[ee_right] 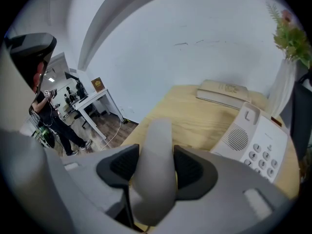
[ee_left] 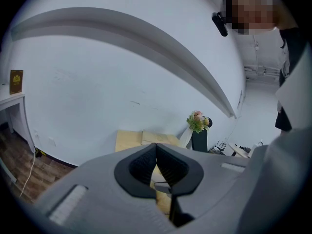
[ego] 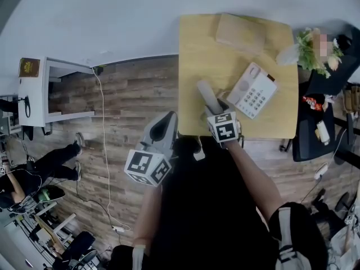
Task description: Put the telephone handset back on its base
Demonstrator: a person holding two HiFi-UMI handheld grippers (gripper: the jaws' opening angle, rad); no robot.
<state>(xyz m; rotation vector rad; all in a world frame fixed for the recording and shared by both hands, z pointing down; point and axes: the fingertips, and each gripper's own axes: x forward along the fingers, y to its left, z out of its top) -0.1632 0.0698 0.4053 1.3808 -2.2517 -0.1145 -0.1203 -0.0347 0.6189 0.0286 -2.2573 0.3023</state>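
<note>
Step in hand: carry phase. The right claw (ee_right: 155, 167) is clamped on the handset (ee_right: 157, 133), pads on both sides of its mid-body, w/ the handset sticking up & fwd out of the jaws. In head view it hangs over the near edge of the tabletop (ego: 197, 55), just beside the base (ego: 253, 90) on the side toward the left edge, not touching it. The base lies toward the near right corner, keypad up, at a slant to the tabletop edges. Its cradle side w/ the speaker grille is bare, so the handset isn't seated yet.

The left claw (ee_left: 156, 165) is pressed together w/ nothing btwn the pads. It's off the tabletop over the floor, no part in this.

Next move, as I judge it: swing the handset over the bare cradle strip, turn it to match the base's slant, lower till both ends drop in, then let go. Risk: a skewed set-down leaves it riding the rim or nudges the base. Cord not made out, so watch for a snag.
</note>
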